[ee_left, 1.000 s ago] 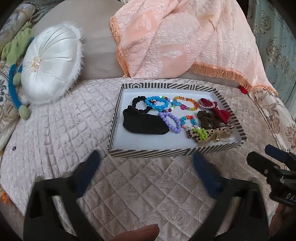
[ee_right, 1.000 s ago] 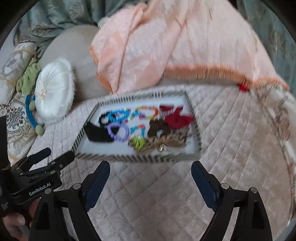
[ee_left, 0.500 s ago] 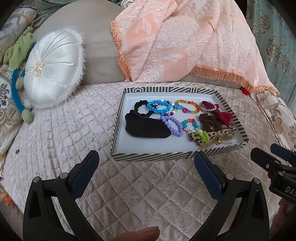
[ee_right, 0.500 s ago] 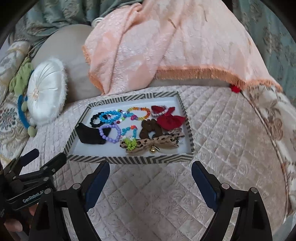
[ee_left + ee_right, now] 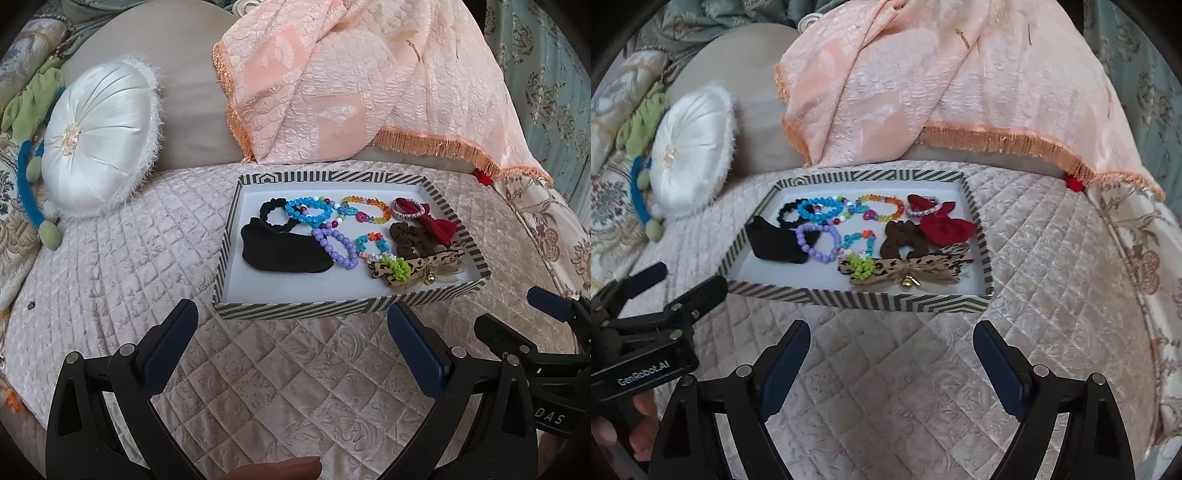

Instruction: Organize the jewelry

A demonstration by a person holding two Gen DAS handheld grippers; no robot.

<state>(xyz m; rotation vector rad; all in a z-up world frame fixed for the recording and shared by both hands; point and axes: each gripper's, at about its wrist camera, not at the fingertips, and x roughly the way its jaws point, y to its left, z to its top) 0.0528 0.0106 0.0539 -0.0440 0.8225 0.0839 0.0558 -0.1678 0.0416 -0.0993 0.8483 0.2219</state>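
Observation:
A striped black-and-white tray (image 5: 295,308) (image 5: 857,298) lies on the quilted pink bed cover. Inside it are bead bracelets in blue (image 5: 308,212) (image 5: 818,211), purple (image 5: 334,247) (image 5: 816,242) and rainbow colours (image 5: 369,208) (image 5: 882,206). With them lie a black cloth piece (image 5: 284,253) (image 5: 775,242), a brown scrunchie (image 5: 410,240) (image 5: 903,238), a red bow (image 5: 436,225) (image 5: 942,225) and a leopard-print bow with a bell (image 5: 424,271) (image 5: 908,271). My left gripper (image 5: 291,336) hovers open just before the tray's near edge. My right gripper (image 5: 890,350) is open too, beside it, holding nothing.
A round white satin cushion (image 5: 98,138) (image 5: 689,155) leans at the left. A peach fringed cloth (image 5: 351,81) (image 5: 942,81) drapes over the bolster behind the tray. A blue-and-green toy (image 5: 33,177) lies at the far left. Patterned bedding (image 5: 1137,240) runs along the right.
The right wrist view has swung so the tray sits more central and sharper. The left view has settled from blur. Both grippers stay open.

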